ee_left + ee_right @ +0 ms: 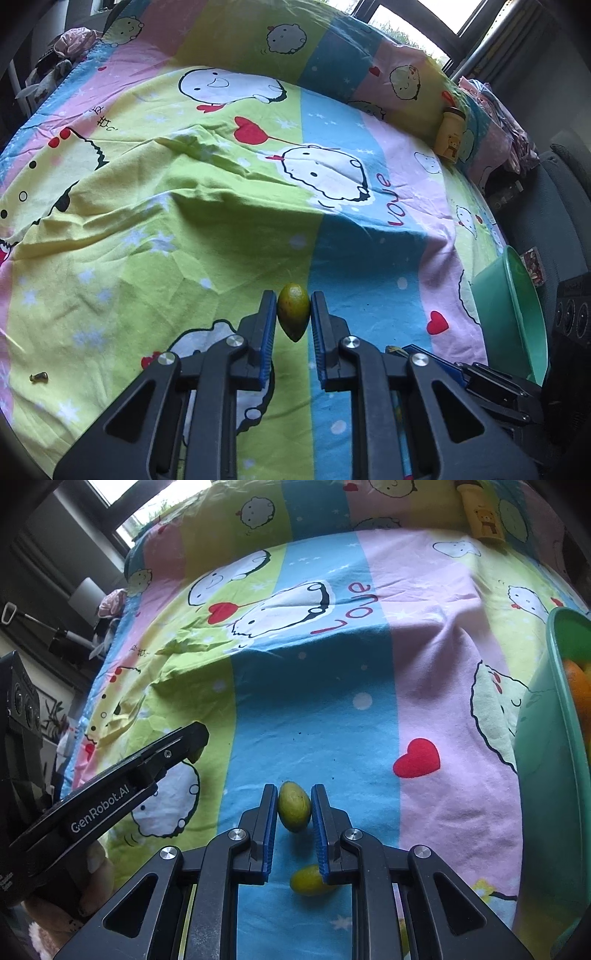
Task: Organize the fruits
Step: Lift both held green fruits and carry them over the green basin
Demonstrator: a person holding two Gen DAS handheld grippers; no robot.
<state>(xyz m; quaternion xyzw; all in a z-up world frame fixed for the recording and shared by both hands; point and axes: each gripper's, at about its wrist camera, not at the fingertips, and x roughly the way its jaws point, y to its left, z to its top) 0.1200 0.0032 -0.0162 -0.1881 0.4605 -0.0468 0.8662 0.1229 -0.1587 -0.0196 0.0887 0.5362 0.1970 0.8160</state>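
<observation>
Bed (229, 206) under a bright striped cartoon sheet (314, 709) in pink, green, blue and yellow, rumpled in places, matching pillow (332, 48) at its head, window (424, 22) with daylight beyond, dark frame, dim room at the sides, clutter (62, 55) by the bed's far corner

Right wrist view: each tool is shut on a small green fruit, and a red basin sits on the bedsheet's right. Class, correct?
One mistake: the basin is green, as the right wrist view shows. Each tool, left tool and right tool, is indeed shut on a small green fruit.
</observation>
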